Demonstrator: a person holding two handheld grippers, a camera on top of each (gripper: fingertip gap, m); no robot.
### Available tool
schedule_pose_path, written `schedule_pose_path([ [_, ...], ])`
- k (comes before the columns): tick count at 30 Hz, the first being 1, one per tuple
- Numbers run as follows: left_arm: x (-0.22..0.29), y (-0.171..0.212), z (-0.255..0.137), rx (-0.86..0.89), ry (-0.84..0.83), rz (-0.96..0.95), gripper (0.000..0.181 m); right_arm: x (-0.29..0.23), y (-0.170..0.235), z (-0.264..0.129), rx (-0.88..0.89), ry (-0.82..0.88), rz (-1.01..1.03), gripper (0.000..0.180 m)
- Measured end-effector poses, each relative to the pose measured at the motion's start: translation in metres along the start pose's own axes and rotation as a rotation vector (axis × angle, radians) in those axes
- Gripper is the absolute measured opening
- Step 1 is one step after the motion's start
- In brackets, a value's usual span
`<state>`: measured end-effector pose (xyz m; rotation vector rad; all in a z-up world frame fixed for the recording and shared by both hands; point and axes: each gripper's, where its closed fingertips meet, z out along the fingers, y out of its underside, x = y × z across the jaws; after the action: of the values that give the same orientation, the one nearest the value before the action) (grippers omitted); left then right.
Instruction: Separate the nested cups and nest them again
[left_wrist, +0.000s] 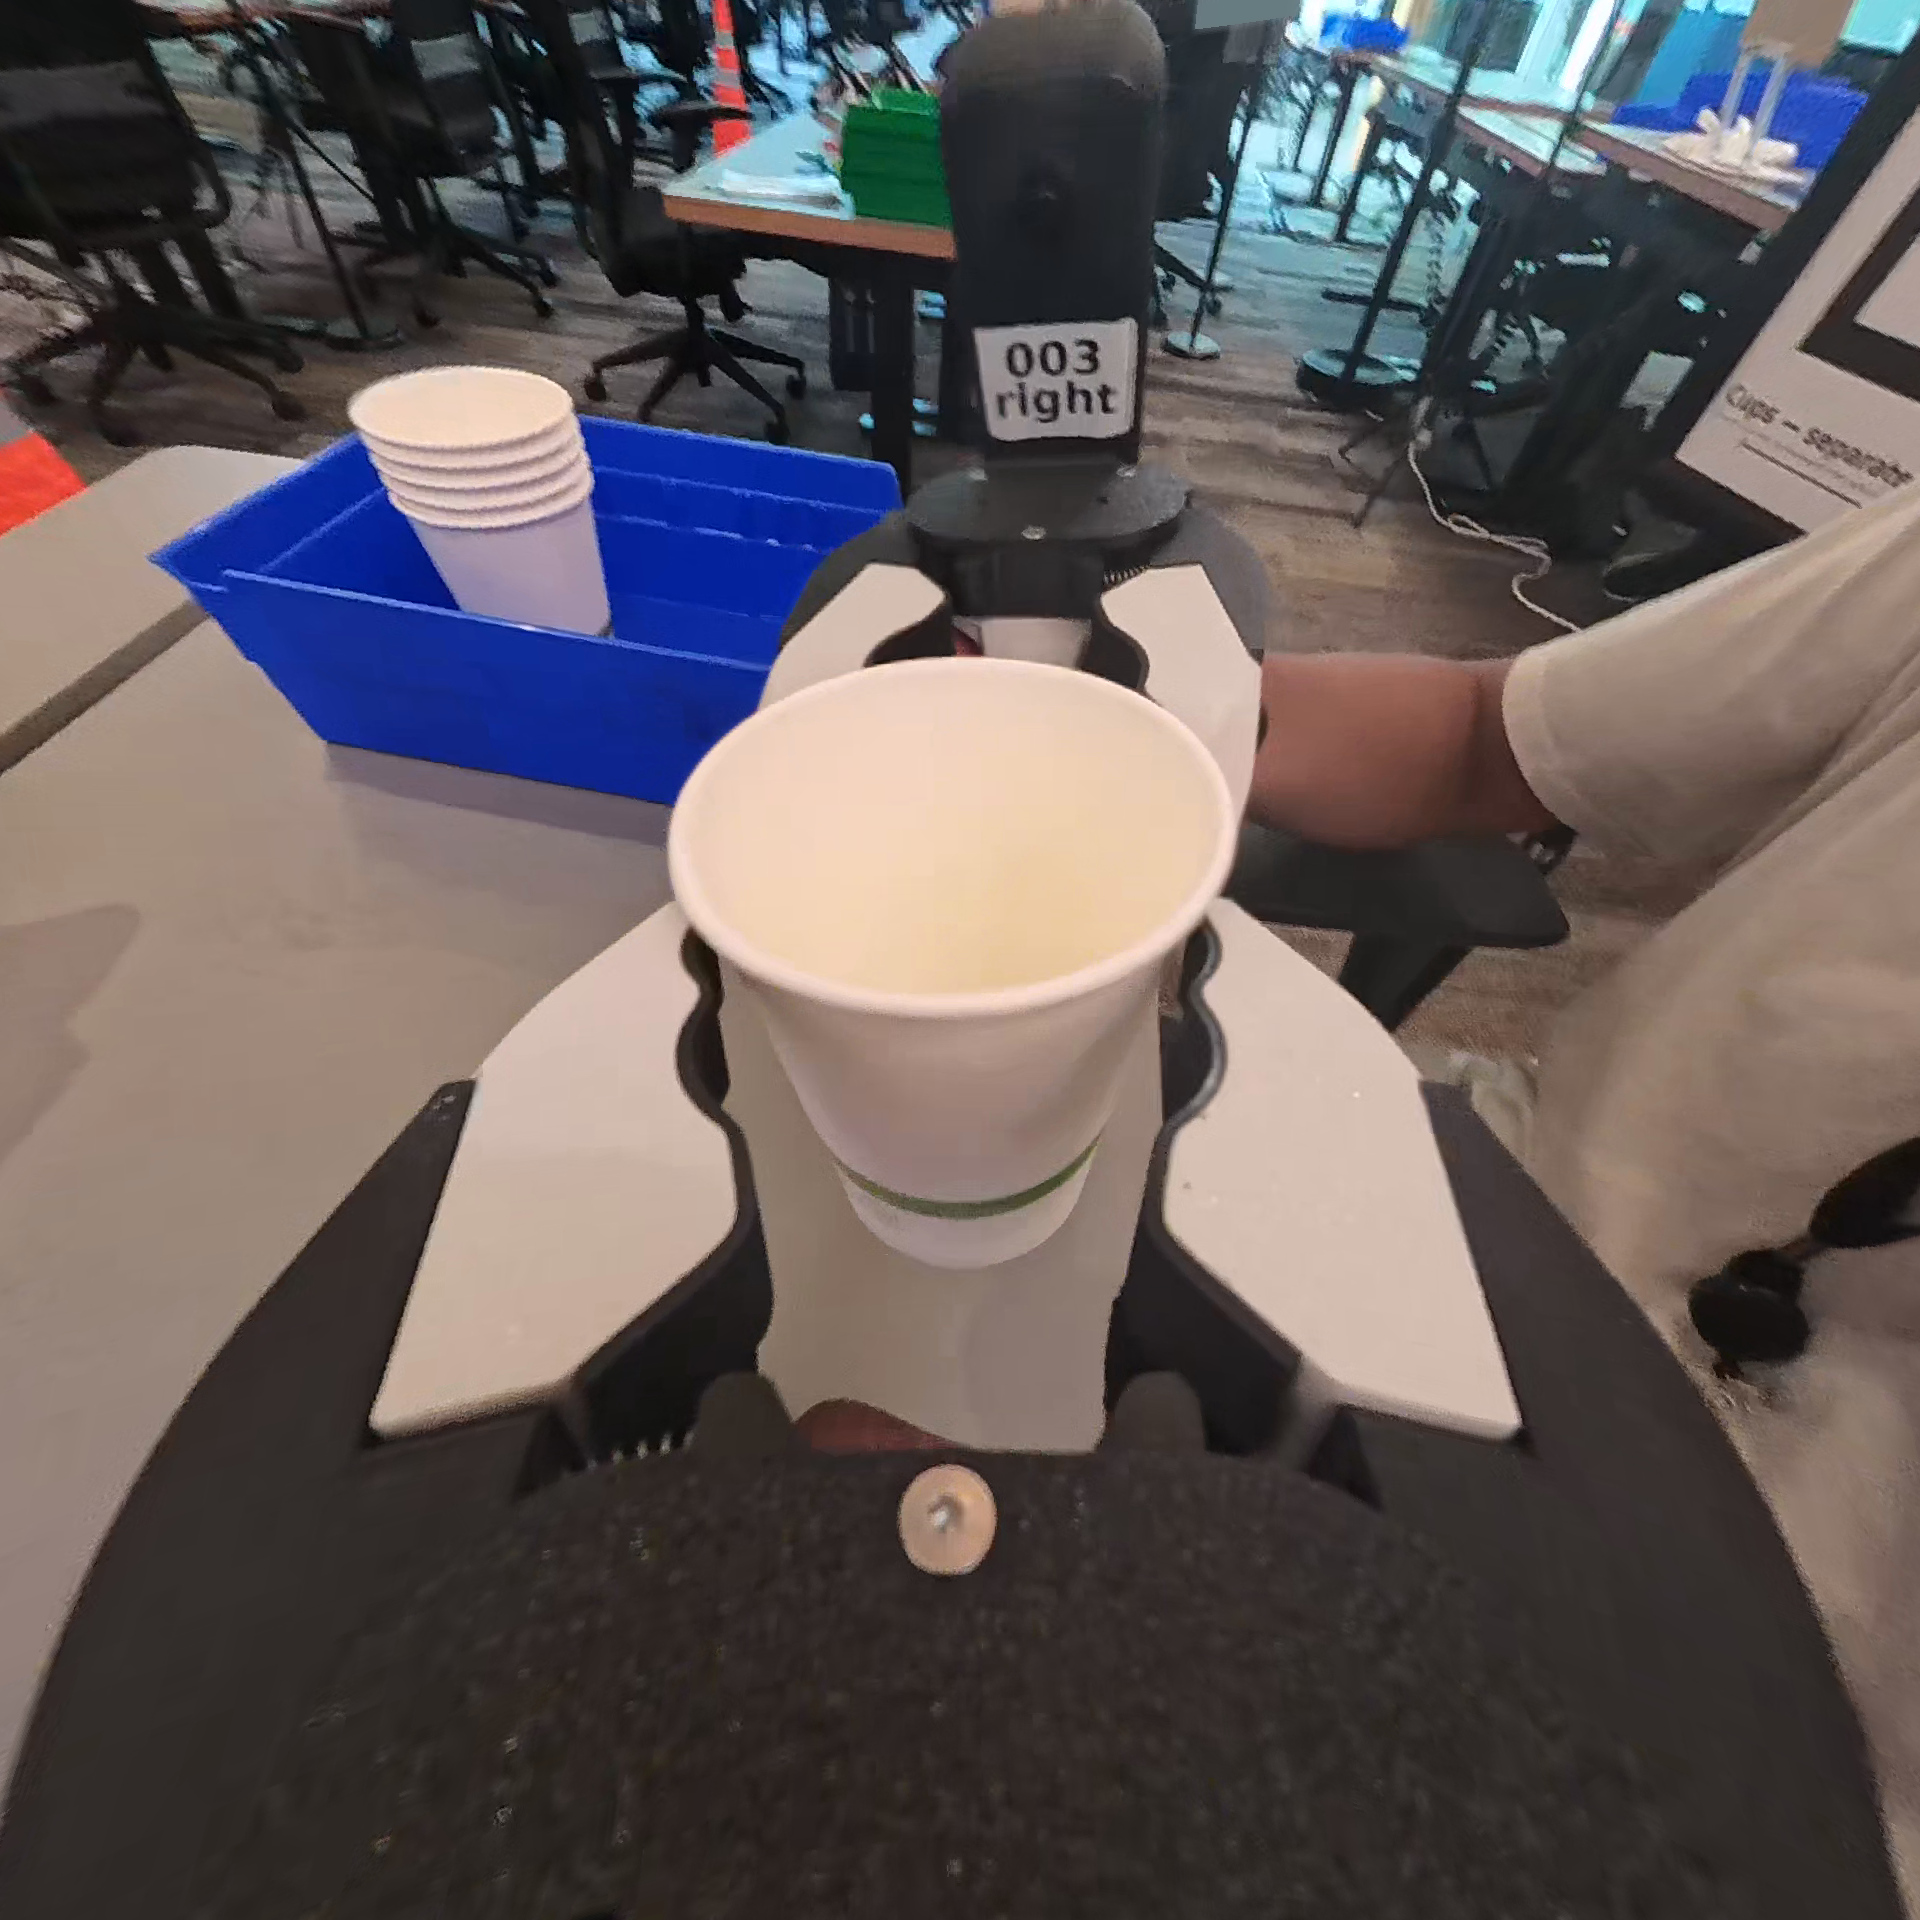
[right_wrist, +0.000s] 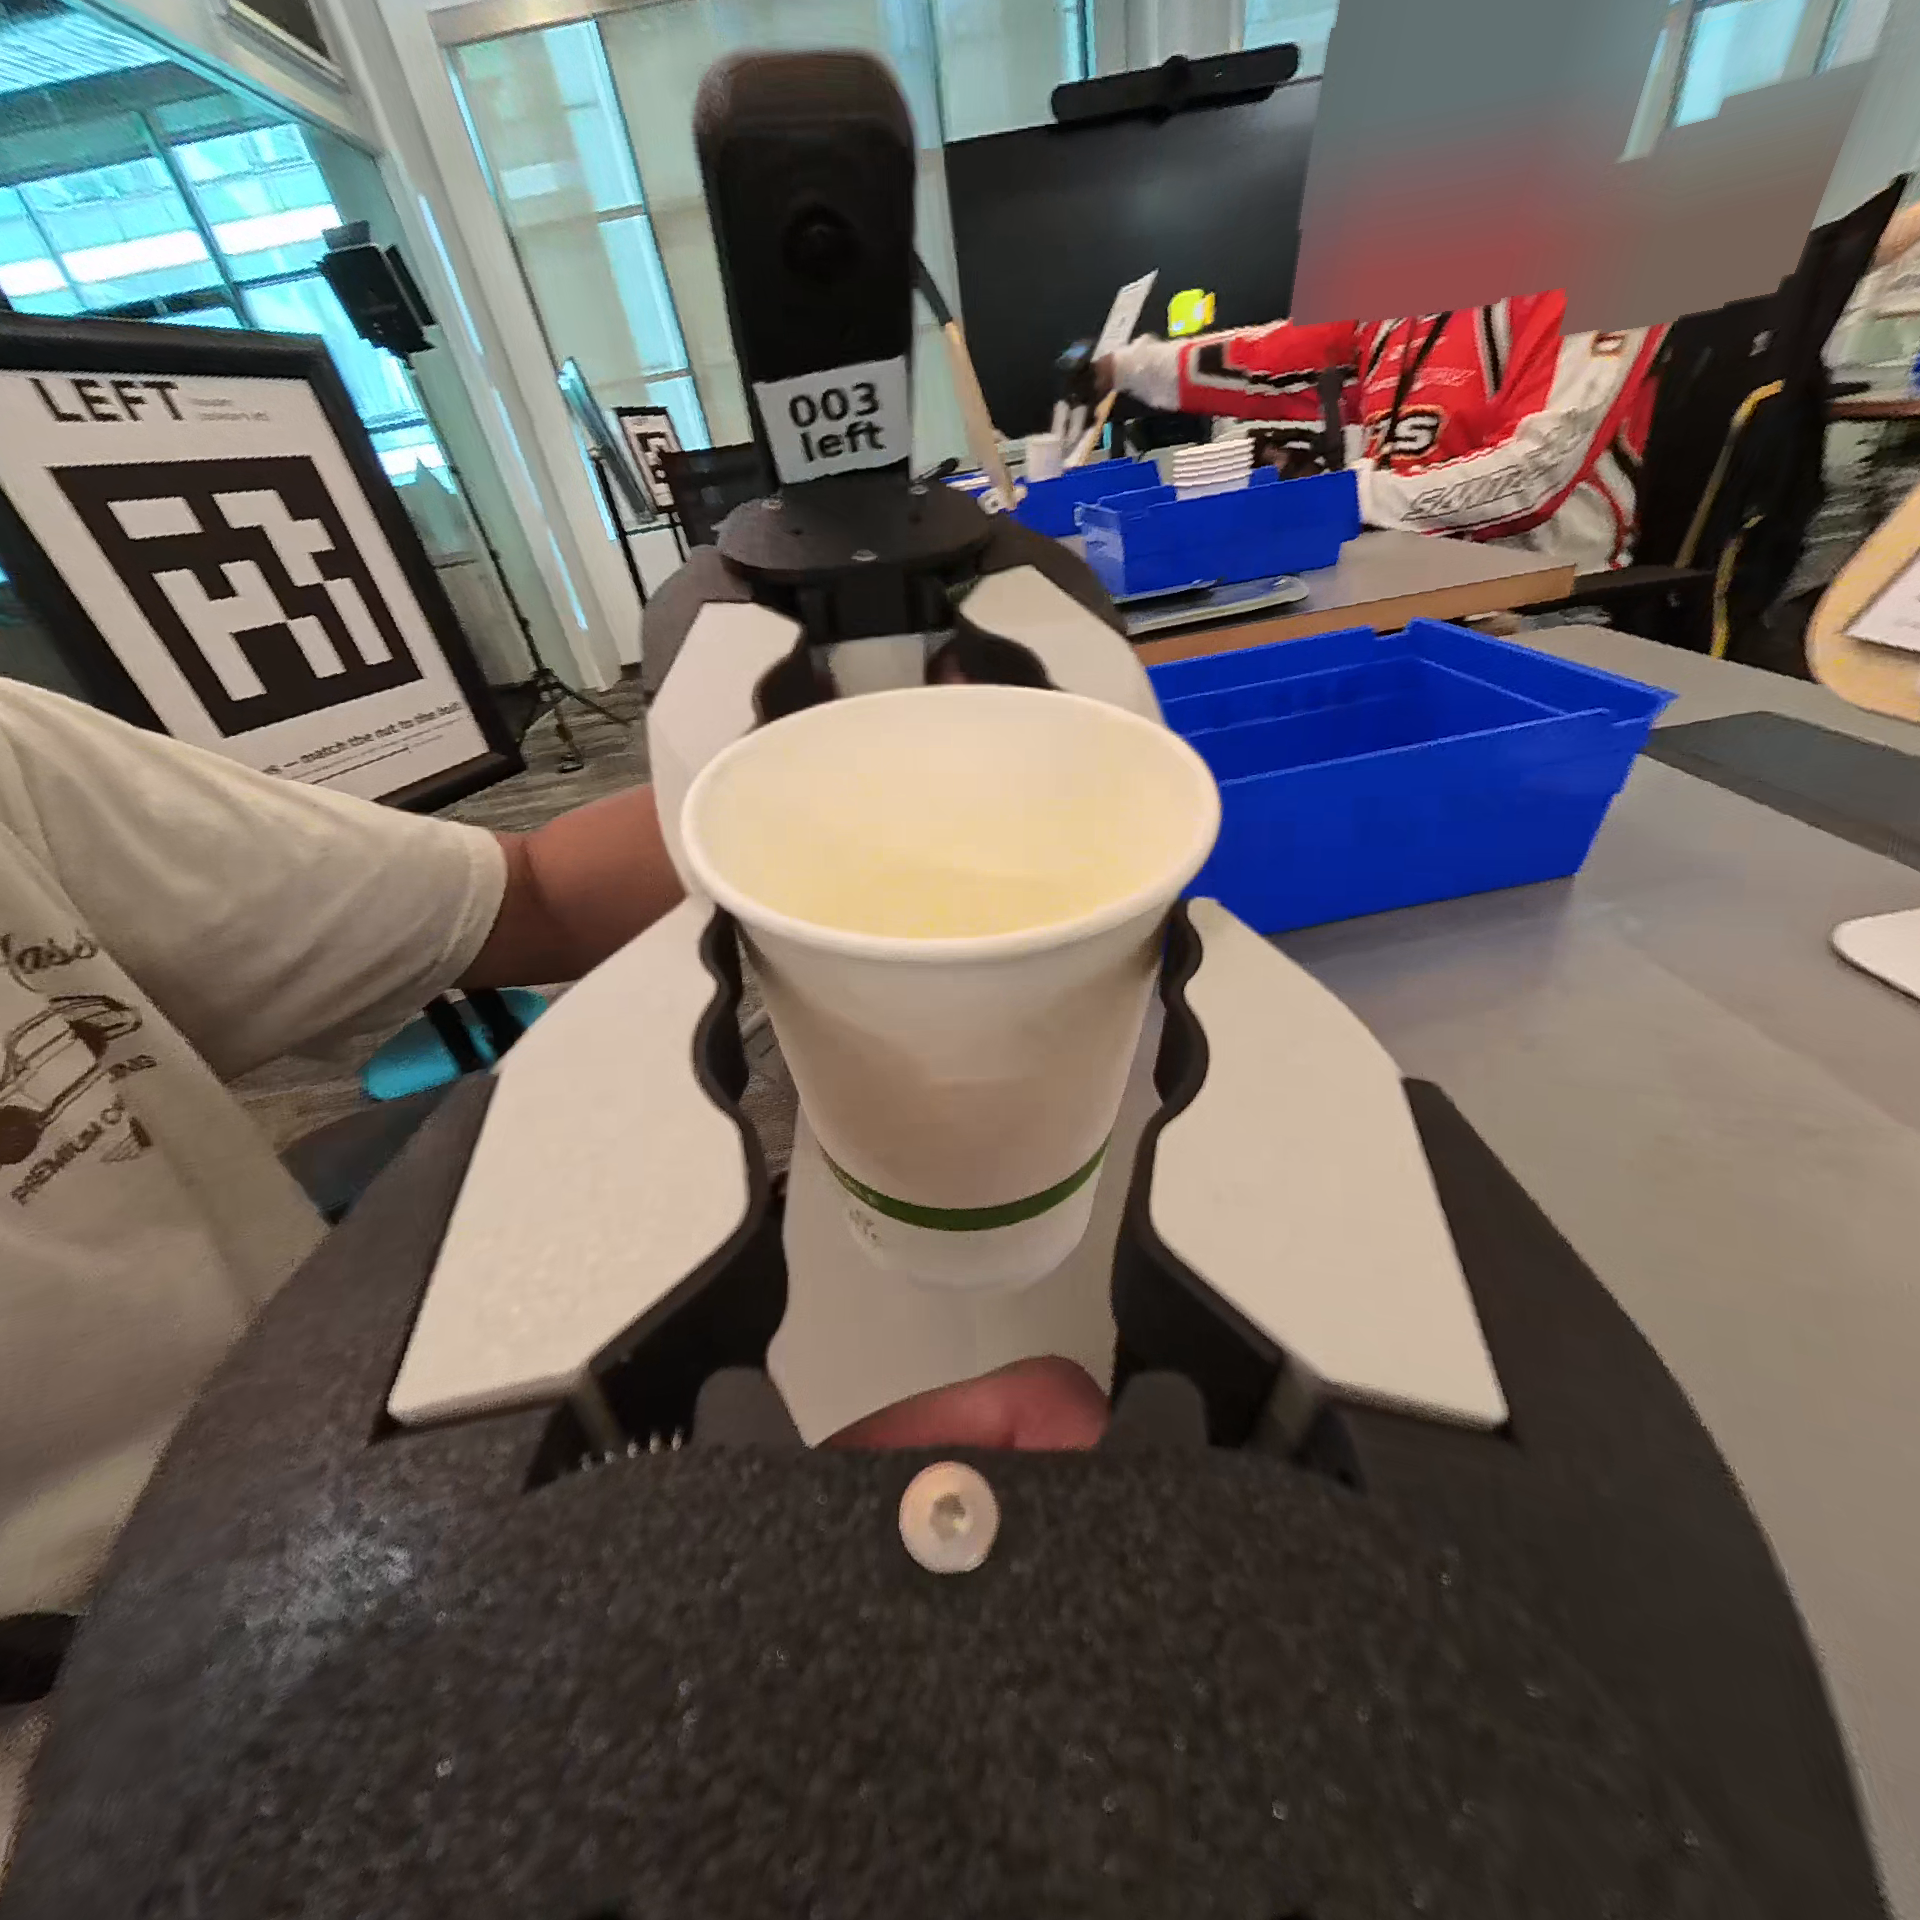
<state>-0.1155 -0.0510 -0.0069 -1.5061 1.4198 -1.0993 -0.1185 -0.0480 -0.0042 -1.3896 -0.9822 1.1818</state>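
Note:
In the left wrist view, my left gripper (left_wrist: 951, 935) is shut on an upright white paper cup (left_wrist: 951, 935) with a green band near its base, held above the grey table (left_wrist: 208, 1039). My right gripper (left_wrist: 1018, 623) faces it just beyond the cup. In the right wrist view, my right gripper (right_wrist: 945, 935) is shut on a like white cup (right_wrist: 945, 987), with my left gripper (right_wrist: 883, 665) facing it close behind. A stack of several nested white cups (left_wrist: 483, 499) leans in a blue bin (left_wrist: 499, 686).
Another blue bin (right_wrist: 1403, 800) sits on the table (right_wrist: 1610, 1091) to the right in the right wrist view. The person's arm (left_wrist: 1382, 748) and pale shirt are at the table's near edge. Chairs, desks and a seated person fill the room behind.

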Motion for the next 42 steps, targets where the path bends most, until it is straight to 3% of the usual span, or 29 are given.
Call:
schedule_pose_path([
  [4,-0.007,0.005,-0.021,0.110,-0.192,-0.033,0.084,0.012,0.002,-0.026,0.030,0.137,-0.005,0.078],
  [6,-0.024,0.021,-0.036,0.182,-0.446,-0.126,0.075,0.021,0.008,-0.045,0.045,0.264,-0.011,0.078],
  [9,-0.051,0.074,-0.077,0.212,-0.975,-0.249,0.068,0.037,0.021,-0.077,0.049,0.519,-0.056,0.078],
  [12,-0.045,0.107,-0.095,0.151,-1.188,-0.232,0.063,0.052,0.019,-0.112,0.078,0.774,-0.087,0.078],
  [19,-0.032,0.113,-0.074,0.129,-1.118,-0.216,0.061,0.135,-0.077,-0.220,0.234,1.267,-0.148,0.079],
  [23,-0.025,0.111,-0.067,0.121,-1.076,-0.197,0.061,0.213,-0.100,-0.255,0.176,1.394,-0.076,0.078],
  [29,-0.020,0.110,-0.068,0.122,-1.051,-0.188,0.061,0.274,-0.075,-0.287,0.030,1.540,0.016,0.079],
  [42,-0.014,0.118,-0.048,0.059,-0.986,-0.163,0.060,0.276,-0.020,-0.285,-0.156,1.427,0.155,0.080],
])
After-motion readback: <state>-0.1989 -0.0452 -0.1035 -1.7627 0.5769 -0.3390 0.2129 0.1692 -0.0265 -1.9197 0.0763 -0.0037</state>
